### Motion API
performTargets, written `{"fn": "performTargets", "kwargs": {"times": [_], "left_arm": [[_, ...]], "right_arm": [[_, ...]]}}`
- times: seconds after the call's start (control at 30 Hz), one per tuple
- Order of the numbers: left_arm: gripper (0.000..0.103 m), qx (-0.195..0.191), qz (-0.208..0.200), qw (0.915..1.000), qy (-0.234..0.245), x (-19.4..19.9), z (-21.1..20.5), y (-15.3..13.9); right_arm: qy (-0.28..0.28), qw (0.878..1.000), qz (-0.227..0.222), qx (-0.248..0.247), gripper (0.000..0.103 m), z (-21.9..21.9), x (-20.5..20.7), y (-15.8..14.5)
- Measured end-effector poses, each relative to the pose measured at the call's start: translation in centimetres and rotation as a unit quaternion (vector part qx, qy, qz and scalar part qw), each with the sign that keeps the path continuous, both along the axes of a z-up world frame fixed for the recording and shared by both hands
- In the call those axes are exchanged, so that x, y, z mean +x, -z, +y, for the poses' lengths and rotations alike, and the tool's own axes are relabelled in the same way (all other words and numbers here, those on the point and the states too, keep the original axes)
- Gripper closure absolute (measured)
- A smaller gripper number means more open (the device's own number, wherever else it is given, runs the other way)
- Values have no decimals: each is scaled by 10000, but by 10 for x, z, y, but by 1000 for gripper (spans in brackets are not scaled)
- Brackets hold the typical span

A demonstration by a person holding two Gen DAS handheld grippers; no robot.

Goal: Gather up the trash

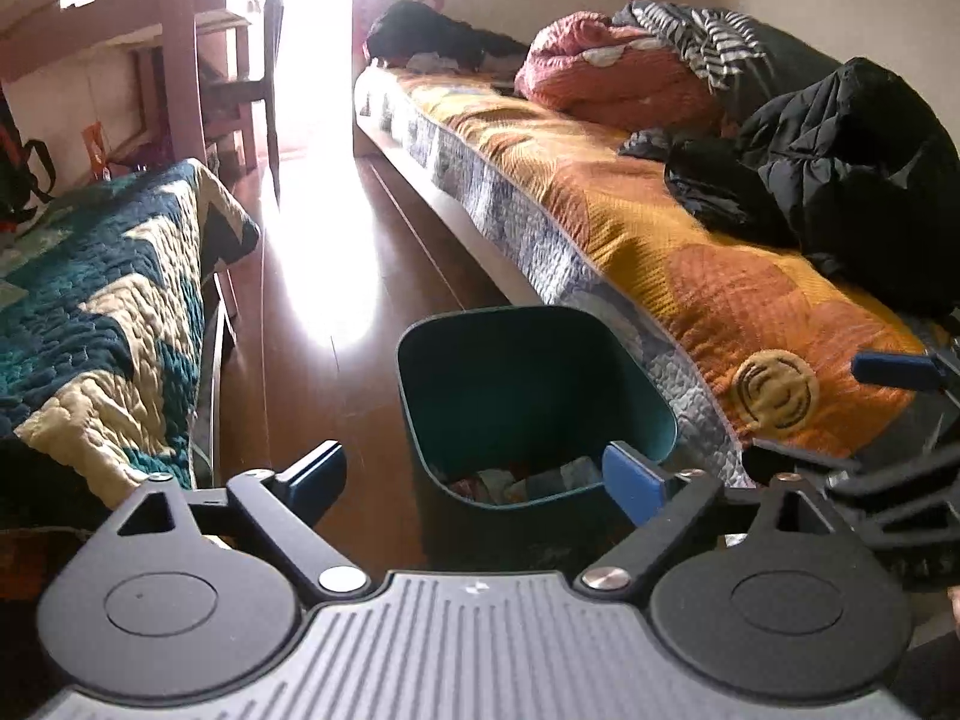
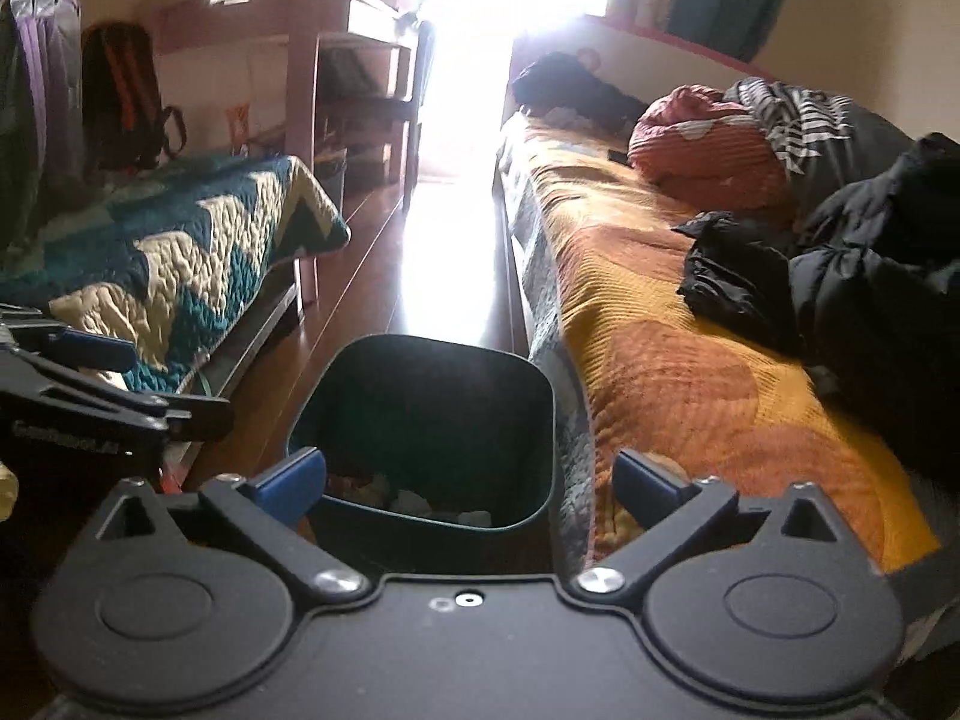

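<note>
Left hand-held gripper (image 1: 483, 474): jaws spread wide, nothing between the blue pads, released. Right hand-held gripper (image 2: 471, 477): likewise spread wide and empty; in the left wrist view one of its blue fingertips (image 1: 894, 371) shows at the right edge, over the bed.

Both point down at a dark green trash bin (image 1: 534, 396) standing on the wooden floor (image 1: 336, 276), just beside the long side of the bed. Bin is open-topped, upright. Crumpled trash (image 2: 414, 495) lies at its bottom: pale and reddish scraps, types not distinguishable.

Right of bin: bed with orange and yellow quilted bedspread (image 1: 690, 240), grey patterned edge hanging down. On it, a black puffer jacket (image 1: 852, 168) near the wall, then a pink-red bundle (image 1: 606, 72) with a black-and-white striped garment (image 1: 702, 36) against it, then a dark heap near the headboard.

Left of bin: teal and cream zigzag quilt (image 1: 108, 300) draped over a low frame. Beyond: reddish wooden shelving (image 2: 336, 78), a dark backpack (image 2: 126, 96) at the wall. Far end overexposed by window glare.
</note>
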State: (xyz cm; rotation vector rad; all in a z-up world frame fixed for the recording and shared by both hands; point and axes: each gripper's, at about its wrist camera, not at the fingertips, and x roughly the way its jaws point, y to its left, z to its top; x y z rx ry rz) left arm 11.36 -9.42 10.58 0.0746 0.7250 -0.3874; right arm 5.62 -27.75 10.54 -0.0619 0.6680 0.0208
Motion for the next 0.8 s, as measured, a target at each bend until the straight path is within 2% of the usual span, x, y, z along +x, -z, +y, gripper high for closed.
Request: {"fn": "performTargets", "kwargs": {"times": [0.1,0.27,0.5,0.8], "left_arm": [[3,-102,-116,9999,-40,-2,2,3],[3,-129,14,9998,-160,4,2,13],[3,-66,-10,9990,-437,9,9,21],[3,-18,62,9994,-351,8,6,26]], "right_arm": [[-9,9998,-214,26,1,3,-10,-2],[-169,9990,-403,-102,1,10,-12,-1],[-248,9989,-392,-116,1,14,-11,2],[-21,9994,-248,227,1,4,-8,3]]}}
